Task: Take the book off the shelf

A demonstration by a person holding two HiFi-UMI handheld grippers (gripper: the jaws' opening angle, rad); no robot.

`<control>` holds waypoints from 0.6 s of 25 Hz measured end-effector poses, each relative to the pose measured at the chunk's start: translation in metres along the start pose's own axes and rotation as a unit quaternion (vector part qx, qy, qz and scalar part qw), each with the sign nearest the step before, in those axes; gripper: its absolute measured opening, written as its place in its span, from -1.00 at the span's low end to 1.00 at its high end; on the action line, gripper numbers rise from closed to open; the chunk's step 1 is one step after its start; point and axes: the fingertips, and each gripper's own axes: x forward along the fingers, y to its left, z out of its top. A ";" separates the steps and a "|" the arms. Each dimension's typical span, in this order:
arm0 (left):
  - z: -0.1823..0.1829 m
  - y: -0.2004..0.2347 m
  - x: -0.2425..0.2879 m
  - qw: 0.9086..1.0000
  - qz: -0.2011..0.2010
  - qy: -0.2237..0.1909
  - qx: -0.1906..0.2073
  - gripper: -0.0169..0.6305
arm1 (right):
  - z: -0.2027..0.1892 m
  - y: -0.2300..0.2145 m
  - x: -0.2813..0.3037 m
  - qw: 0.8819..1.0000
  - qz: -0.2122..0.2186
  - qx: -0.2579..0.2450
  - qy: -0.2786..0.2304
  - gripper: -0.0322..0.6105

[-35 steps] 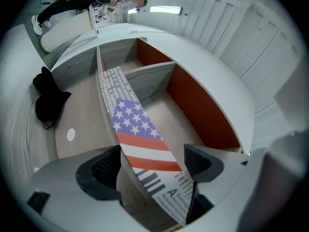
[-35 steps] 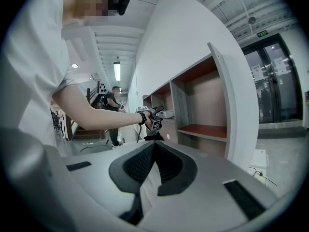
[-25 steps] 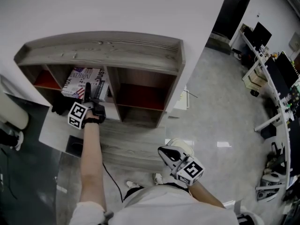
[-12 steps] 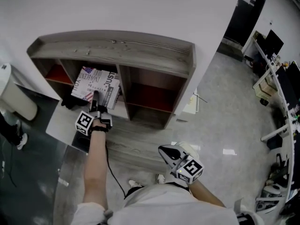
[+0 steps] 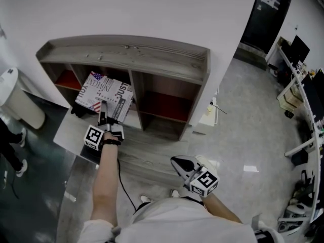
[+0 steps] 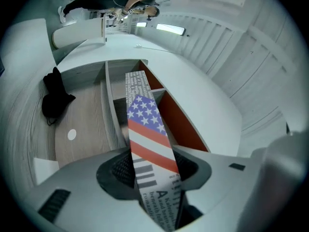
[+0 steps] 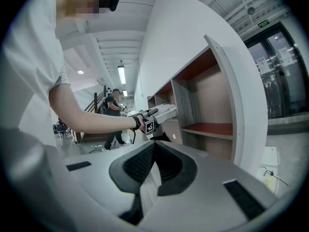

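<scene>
1. The book is a thin, wide paperback. It is probably light, with some bend and glossy covers that may slip.
2. It sits in the shelf, in the compartment straight ahead of the left claw, with its near edge poking out toward the claw.
3. The best hold is across that near edge, pads flat on both covers and pushed in deep so it cannot pivot or sag.
4. The left claw is closing on exactly that edge. The book runs between the jaws and the pads meet both covers.
5. The right claw is clenched on nothing, held low by the body.
6. A second ago the left jaws stood wide. Now they have narrowed onto the book, and more of its cover shows outside the compartment.
</scene>
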 end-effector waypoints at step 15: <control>0.024 -0.049 -0.041 0.997 -0.030 0.011 0.072 -0.43 | 0.003 0.011 0.016 0.998 0.053 0.012 -0.012 -0.83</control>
